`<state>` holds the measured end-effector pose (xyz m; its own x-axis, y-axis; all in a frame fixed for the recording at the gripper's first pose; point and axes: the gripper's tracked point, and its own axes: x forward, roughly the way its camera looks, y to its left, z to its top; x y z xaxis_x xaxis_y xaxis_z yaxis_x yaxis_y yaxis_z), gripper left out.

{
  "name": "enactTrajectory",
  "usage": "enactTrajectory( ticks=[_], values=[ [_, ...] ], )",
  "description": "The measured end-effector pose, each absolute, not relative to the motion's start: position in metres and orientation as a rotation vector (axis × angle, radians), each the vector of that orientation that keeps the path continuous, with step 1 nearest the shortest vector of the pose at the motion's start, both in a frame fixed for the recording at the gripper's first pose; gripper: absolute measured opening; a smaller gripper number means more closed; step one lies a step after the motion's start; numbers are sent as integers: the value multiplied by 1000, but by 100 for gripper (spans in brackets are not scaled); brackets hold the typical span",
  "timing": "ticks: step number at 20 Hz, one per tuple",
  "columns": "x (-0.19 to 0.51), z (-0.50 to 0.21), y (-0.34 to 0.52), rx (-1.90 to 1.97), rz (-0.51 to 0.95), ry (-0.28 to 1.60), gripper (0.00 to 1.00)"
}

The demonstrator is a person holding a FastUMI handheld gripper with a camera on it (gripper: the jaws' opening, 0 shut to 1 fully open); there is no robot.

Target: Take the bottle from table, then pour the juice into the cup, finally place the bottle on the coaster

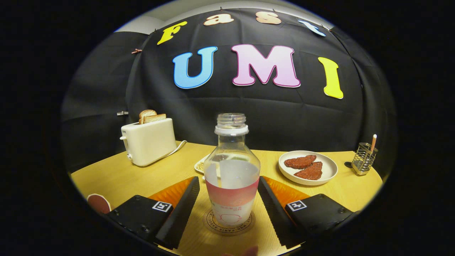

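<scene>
A clear, uncapped bottle [231, 170] with a pink and white label stands upright on a round printed coaster [213, 224] on the wooden table. My gripper [228, 180] is open, one finger on each side of the bottle's lower half. The left finger [181, 209] shows a narrow gap to the bottle, and the right finger [275, 209] sits very close beside it. Left of the left finger's base, a round white-rimmed thing with a dark red inside [98, 203] may be the cup.
A cream toaster [149, 142] with two slices of bread stands at the back left. A white plate [327, 170] with two red patties lies at the right, and a wire holder [363, 158] beyond it. A small dish [201, 165] peeks out behind the bottle.
</scene>
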<state>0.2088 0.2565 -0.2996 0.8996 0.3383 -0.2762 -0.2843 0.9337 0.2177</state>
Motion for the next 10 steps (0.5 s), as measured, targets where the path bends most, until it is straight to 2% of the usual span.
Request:
enactTrajectory(
  ticks=[10],
  values=[
    [168, -258, 248, 149, 335, 319, 100]
  ],
)
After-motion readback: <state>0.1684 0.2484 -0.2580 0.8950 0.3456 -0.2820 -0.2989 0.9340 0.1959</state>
